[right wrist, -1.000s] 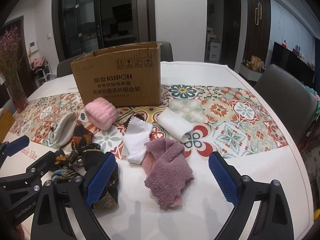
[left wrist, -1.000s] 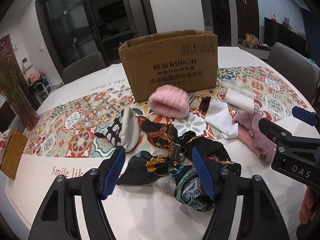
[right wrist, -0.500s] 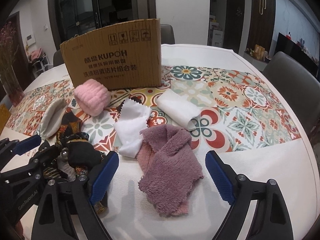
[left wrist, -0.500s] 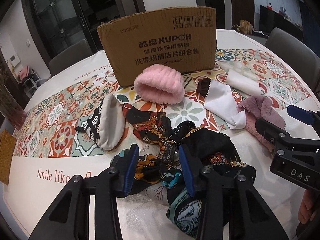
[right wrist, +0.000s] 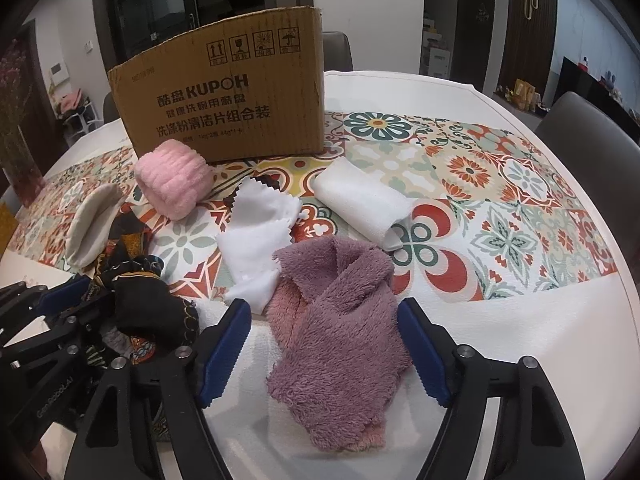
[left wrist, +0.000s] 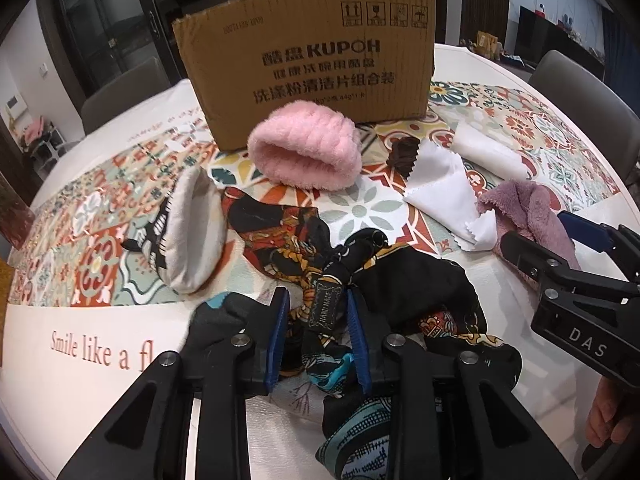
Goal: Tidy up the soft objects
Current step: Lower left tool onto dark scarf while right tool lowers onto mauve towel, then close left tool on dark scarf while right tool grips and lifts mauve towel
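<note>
My left gripper (left wrist: 318, 312) is shut on the black patterned scarf (left wrist: 404, 292), pinching it by its label; the scarf also shows in the right wrist view (right wrist: 148, 304). My right gripper (right wrist: 324, 340) is open, its fingers either side of a purple fluffy towel (right wrist: 340, 320) lying on the table; the towel also shows in the left wrist view (left wrist: 528, 212). A pink fluffy roll (left wrist: 308, 152) lies in front of the cardboard box (left wrist: 312, 64). A white cloth (right wrist: 256, 236), a white rolled towel (right wrist: 360, 204) and a cream pouch (left wrist: 196, 232) lie nearby.
The round table (right wrist: 520, 340) has a patterned runner (right wrist: 500, 184) across it. Grey chairs (right wrist: 592, 152) stand at the right and behind the box. A vase with dried flowers (right wrist: 16, 120) stands at the far left.
My left gripper has moved forward and closed on the black scarf. My right gripper has moved forward and now straddles the purple towel, its jaws somewhat narrower.
</note>
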The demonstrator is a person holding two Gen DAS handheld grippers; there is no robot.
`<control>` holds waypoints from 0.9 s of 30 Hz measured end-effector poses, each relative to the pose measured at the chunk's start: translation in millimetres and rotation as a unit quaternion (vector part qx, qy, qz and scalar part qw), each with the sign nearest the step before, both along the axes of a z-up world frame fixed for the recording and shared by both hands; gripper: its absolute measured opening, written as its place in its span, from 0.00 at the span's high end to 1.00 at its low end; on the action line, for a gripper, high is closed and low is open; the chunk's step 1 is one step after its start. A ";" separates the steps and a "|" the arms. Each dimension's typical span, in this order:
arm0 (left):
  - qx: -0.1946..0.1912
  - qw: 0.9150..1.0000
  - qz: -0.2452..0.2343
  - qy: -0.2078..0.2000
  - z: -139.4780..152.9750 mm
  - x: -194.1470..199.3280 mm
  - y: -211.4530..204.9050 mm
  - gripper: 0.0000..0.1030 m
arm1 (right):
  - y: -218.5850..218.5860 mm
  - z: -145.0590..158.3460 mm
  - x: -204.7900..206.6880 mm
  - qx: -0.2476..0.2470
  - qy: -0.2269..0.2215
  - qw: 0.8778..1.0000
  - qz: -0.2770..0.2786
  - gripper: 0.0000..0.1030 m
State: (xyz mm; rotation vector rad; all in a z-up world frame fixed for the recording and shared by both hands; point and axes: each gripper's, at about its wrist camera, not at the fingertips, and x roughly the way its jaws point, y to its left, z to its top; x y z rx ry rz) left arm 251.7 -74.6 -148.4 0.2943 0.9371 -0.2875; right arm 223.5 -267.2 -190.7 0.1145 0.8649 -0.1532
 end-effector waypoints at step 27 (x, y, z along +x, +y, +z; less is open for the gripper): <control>-0.064 0.997 0.025 -0.019 28.5 -17.1 9.9 0.83 | 3.8 25.7 -14.0 0.010 -0.028 0.999 0.021 0.84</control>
